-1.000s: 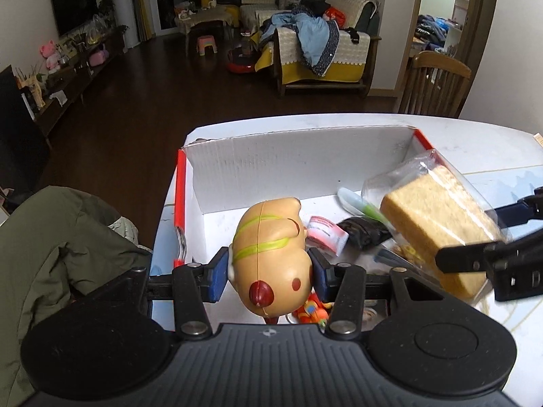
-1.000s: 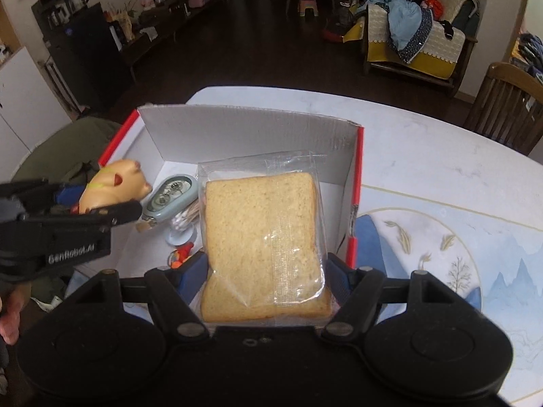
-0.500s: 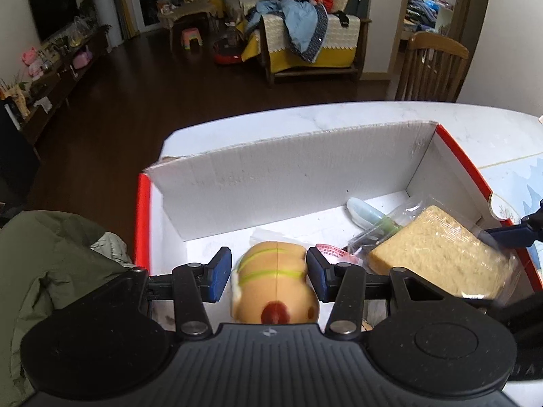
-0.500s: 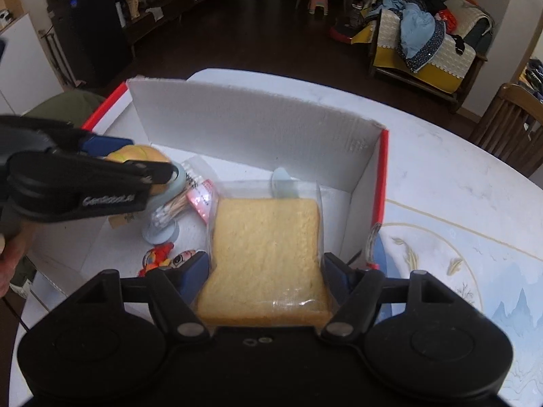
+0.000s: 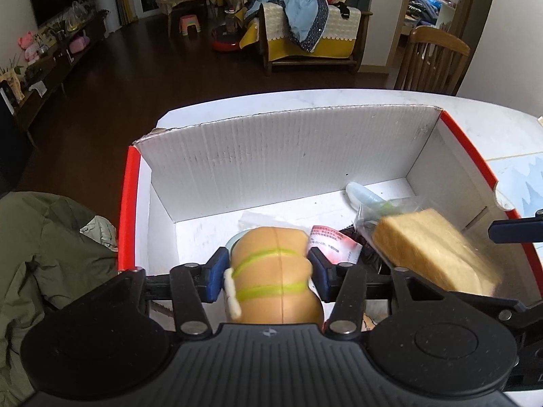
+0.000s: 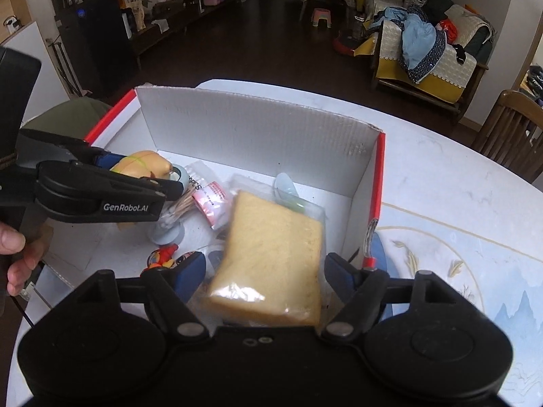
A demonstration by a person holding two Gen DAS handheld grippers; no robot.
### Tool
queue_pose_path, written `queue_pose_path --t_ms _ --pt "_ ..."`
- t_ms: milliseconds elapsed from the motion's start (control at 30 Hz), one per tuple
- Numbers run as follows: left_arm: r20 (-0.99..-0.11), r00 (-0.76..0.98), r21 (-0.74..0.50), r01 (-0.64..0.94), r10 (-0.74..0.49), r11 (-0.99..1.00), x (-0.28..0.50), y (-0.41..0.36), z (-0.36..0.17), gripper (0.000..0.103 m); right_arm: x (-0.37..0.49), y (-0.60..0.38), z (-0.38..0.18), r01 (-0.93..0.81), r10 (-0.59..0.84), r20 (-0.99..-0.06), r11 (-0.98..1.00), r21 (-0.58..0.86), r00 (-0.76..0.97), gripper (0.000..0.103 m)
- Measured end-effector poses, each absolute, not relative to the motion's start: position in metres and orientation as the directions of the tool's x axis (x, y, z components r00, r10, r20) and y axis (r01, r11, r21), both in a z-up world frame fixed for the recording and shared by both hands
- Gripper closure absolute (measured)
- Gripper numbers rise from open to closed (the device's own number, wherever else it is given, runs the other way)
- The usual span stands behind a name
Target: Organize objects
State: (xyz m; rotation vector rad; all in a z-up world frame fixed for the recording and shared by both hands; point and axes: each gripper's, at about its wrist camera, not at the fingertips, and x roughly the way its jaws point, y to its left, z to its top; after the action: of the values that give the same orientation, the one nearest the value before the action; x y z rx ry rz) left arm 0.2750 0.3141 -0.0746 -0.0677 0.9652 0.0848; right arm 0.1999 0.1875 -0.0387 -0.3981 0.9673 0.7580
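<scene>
Spreading its jaws, the left hand-held gripper (image 5: 266, 273) brackets a tan toy figure (image 5: 273, 271) with green bands at lower centre of the left view, inside the white cardboard box (image 5: 292, 166); contact at the pads is unclear. The right hand-held gripper (image 6: 266, 273) is also opening, with gaps beside the bagged bread slice (image 6: 271, 257) that lies in the box at centre frame.

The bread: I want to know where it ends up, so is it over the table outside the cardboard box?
No, the bagged bread sits between the right gripper's opening jaws inside the box.
</scene>
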Motion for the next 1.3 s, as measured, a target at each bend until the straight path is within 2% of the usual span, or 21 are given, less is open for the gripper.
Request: queue_pose_path --t_ms 33,100,967,1233,1300 --pt "-0.820 0.572 -0.023 -0.100 0.039 0.995 0.273 0.314 -0.074 0.043 0.200 0.186 -0.037 -0.730 0.401 -0.849 0.683 0.027 0.344 0.025" --pt "-0.813 0.582 -0.027 -0.098 0.035 0.995 0.269 0.313 -0.071 0.040 0.199 0.181 -0.034 -0.726 0.410 -0.844 0.687 0.036 0.345 0.024" --pt "-0.725 0.688 -0.133 -0.114 -0.018 0.985 0.188 0.292 -0.013 0.039 0.161 0.131 0.022 -0.755 0.558 -0.739 0.648 0.103 0.378 0.022" --pt "-0.688 0.725 -0.125 -0.134 0.011 0.983 0.157 0.285 0.001 0.039 0.145 0.114 0.030 -0.767 0.605 -0.685 0.633 0.104 0.406 0.017" --pt "-0.681 0.732 -0.127 -0.143 0.019 0.982 0.149 0.284 0.004 0.034 0.141 0.110 0.030 -0.769 0.619 -0.674 0.628 0.116 0.403 0.016"
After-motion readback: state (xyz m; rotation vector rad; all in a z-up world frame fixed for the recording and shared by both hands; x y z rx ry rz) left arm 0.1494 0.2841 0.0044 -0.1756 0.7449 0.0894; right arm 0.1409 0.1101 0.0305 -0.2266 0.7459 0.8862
